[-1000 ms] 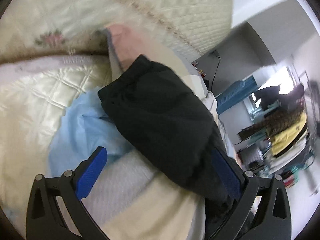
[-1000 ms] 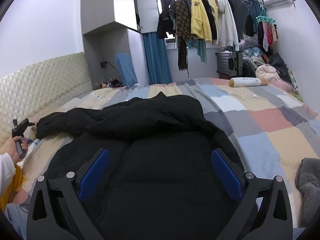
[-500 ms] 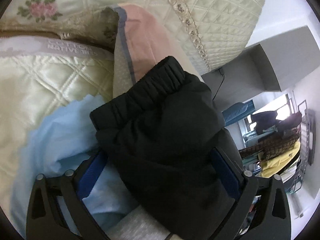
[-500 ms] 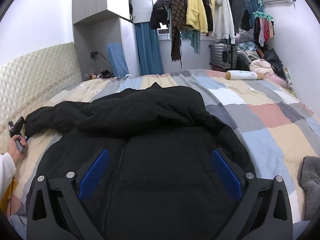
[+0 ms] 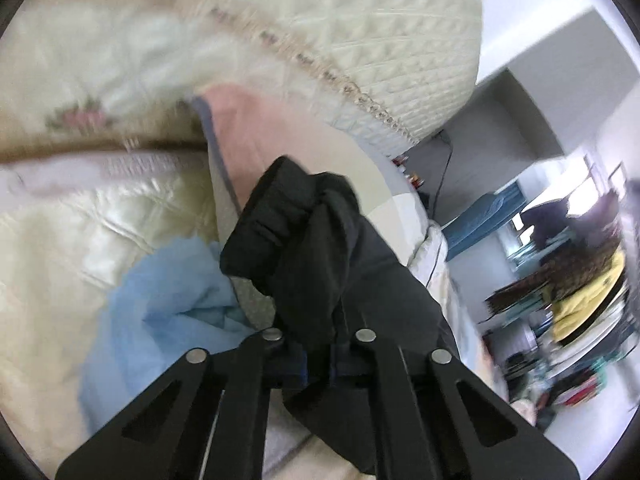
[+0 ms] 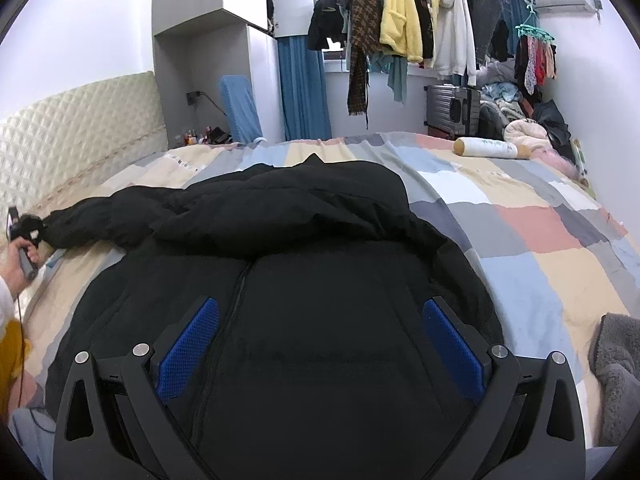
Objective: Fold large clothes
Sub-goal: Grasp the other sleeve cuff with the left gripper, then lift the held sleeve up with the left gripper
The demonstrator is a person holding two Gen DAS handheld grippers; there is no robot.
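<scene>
Since the earlier frame, the left tool (image 5: 318,354) has gone from jaws wide apart to clamped on the cuff end of the black padded jacket's sleeve (image 5: 304,236), which bunches just ahead of its fingers. That sleeve stretches toward the cream quilted headboard (image 5: 400,60), above a light blue cloth (image 5: 160,304) and cream quilted bedding (image 5: 80,220). From the right wrist view, the black padded jacket (image 6: 320,280) lies spread front-up on the patchwork bedspread (image 6: 560,264), zip toward the camera. The right tool (image 6: 320,340) hovers over the jacket's body, blue pads (image 6: 448,344) well apart, nothing gripped. A person's hand (image 6: 24,252) holds the left tool at far left.
</scene>
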